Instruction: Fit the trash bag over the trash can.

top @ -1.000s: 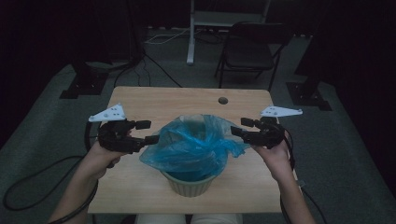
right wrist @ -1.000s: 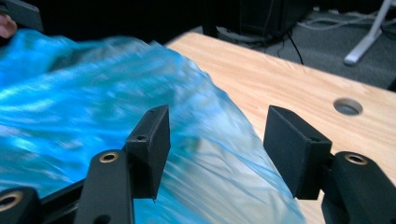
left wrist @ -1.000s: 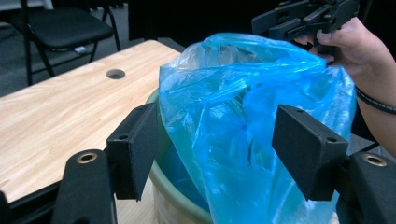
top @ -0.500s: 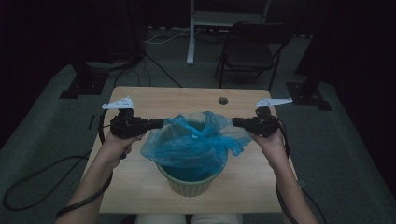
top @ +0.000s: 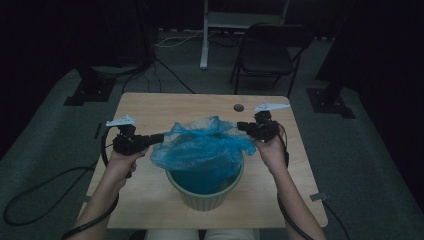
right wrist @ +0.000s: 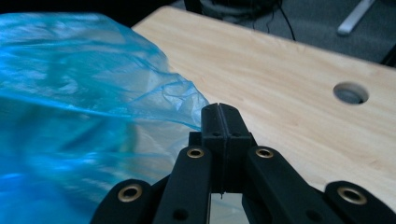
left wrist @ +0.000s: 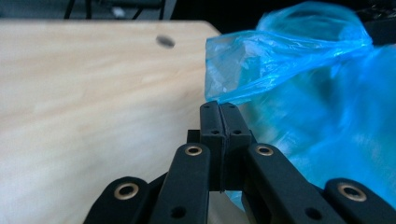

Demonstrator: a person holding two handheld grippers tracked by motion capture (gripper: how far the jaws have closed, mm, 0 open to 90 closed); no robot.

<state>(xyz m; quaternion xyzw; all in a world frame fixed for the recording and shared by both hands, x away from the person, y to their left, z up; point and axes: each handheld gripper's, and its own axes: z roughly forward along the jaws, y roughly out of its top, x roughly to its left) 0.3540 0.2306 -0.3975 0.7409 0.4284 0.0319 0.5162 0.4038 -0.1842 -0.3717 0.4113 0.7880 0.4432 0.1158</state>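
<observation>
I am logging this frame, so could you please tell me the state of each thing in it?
Thin blue plastic bag: lining the bin, rim stretched outward.
Pale green ribbed bin: upright on the table.
Left gripper: shut on the bag's edge.
Right gripper: shut on the opposite edge.
Black folding chair: unfolded, standing.

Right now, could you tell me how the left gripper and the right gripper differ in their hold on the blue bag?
The left gripper sits nearer the person; the right gripper lies farther up the table. The left points right, the right points left. Both are shut on opposite edges of the blue bag, which lines the green bin.
</observation>
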